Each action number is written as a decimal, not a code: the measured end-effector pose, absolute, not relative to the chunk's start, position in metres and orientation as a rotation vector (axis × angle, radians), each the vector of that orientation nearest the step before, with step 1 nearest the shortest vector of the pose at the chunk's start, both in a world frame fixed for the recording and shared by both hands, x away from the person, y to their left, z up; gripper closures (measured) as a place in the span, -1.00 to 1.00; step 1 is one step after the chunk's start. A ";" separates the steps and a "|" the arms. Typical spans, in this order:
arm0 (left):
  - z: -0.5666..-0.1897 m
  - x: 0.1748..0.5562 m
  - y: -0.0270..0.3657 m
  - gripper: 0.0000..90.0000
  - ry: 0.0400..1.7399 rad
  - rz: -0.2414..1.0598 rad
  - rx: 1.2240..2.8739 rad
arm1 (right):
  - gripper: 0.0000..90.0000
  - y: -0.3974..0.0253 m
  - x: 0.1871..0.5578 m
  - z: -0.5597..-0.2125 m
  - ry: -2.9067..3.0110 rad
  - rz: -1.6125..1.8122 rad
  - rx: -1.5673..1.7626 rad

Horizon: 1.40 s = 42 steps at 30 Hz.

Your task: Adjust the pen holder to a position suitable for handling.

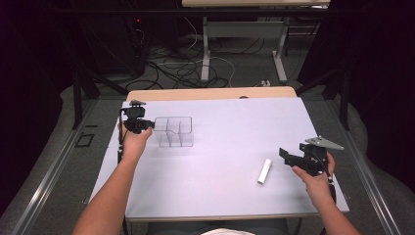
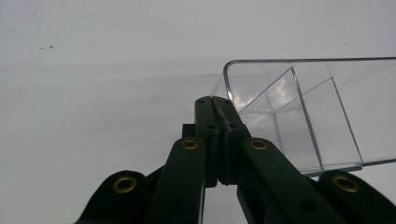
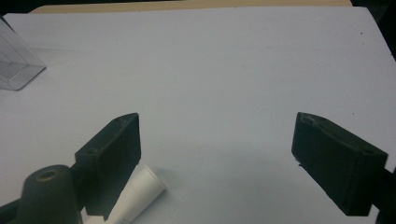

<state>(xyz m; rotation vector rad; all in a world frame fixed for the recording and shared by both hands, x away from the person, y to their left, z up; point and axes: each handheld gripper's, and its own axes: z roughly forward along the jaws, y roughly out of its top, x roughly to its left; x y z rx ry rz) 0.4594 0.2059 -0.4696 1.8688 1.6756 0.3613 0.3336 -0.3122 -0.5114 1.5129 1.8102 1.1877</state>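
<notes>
The right gripper [image 3: 217, 158], nearest the table's front edge, has its jaws spread wide and holds nothing, with the white tube [image 1: 265, 171] lying just to its left. Across the table [image 1: 235, 117], the left gripper [image 2: 215, 103] is pinched onto the left wall of the clear box [image 1: 174, 131].

From my station I see the white table top [image 1: 230, 132] evenly and brightly lit from above while the surrounding room falls into near-black, shadows stay faint, the pictures look soft and grainy, and glare streaks the clear box [image 2: 317, 107].
</notes>
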 end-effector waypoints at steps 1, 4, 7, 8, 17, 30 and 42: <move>-0.470 0.459 0.203 1.00 1.673 0.361 1.872 | -0.66 -0.312 0.334 -0.511 1.810 1.188 1.513; -0.470 0.458 0.195 1.00 1.663 0.350 1.872 | -0.66 -0.312 0.334 -0.511 1.812 1.188 1.514; -0.470 0.456 0.187 1.00 1.655 0.340 1.871 | -0.66 -0.312 0.334 -0.512 1.812 1.186 1.515; -0.470 0.455 0.184 1.00 1.654 0.336 1.871 | -0.66 -0.312 0.334 -0.512 1.812 1.186 1.515; -0.471 0.452 0.152 1.00 1.600 0.287 1.888 | -0.66 -0.311 0.335 -0.512 1.817 1.186 1.516; -0.473 0.453 0.110 1.00 1.543 0.235 1.896 | -0.66 -0.311 0.335 -0.512 1.820 1.188 1.512; -0.474 0.455 0.092 1.00 1.535 0.196 1.883 | -0.66 -0.311 0.335 -0.512 1.821 1.191 1.516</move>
